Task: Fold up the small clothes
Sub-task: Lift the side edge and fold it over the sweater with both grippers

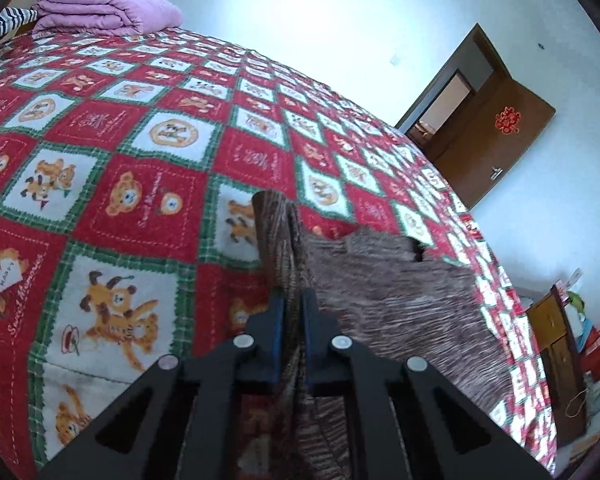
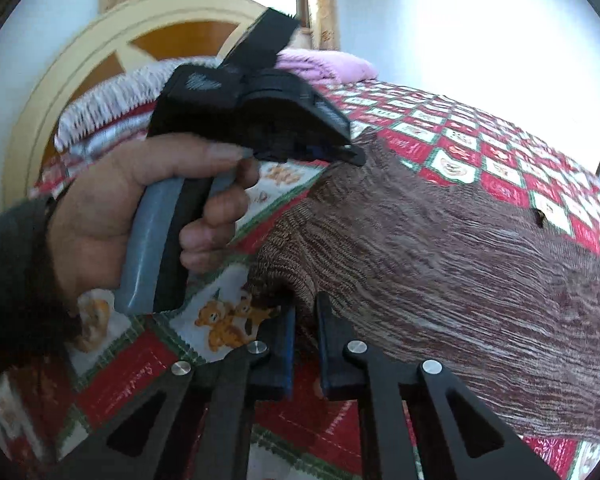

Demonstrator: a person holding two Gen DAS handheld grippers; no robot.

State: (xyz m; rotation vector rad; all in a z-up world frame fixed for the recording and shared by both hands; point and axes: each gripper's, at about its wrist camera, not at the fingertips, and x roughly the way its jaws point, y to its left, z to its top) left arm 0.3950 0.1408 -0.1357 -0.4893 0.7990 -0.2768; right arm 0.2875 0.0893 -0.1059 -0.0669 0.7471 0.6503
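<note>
- Where the left gripper point(image 1: 292, 300) pinches it, a fold of the brown knit garment point(image 1: 388, 280) stands up between the closed-in fingers, the rest spreading rightward over the teddy-bear quilt point(image 1: 100, 160) toward the bed's right edge.
- Left of the garment, the quilt lies open up to a folded purple blanket point(image 1: 108, 12) at the head.
- Only the left wrist view shows the brown door point(image 1: 488, 128) ajar and a wooden cabinet point(image 1: 552, 332) past the bed edge.
- Only the right wrist view shows the left hand point(image 2: 112, 208) gripping its tool handle, and the headboard point(image 2: 60, 92).
- Right gripper point(image 2: 304, 312): jaws narrowly apart around the garment's hem; whether they actually clamp it I cannot tell.
</note>
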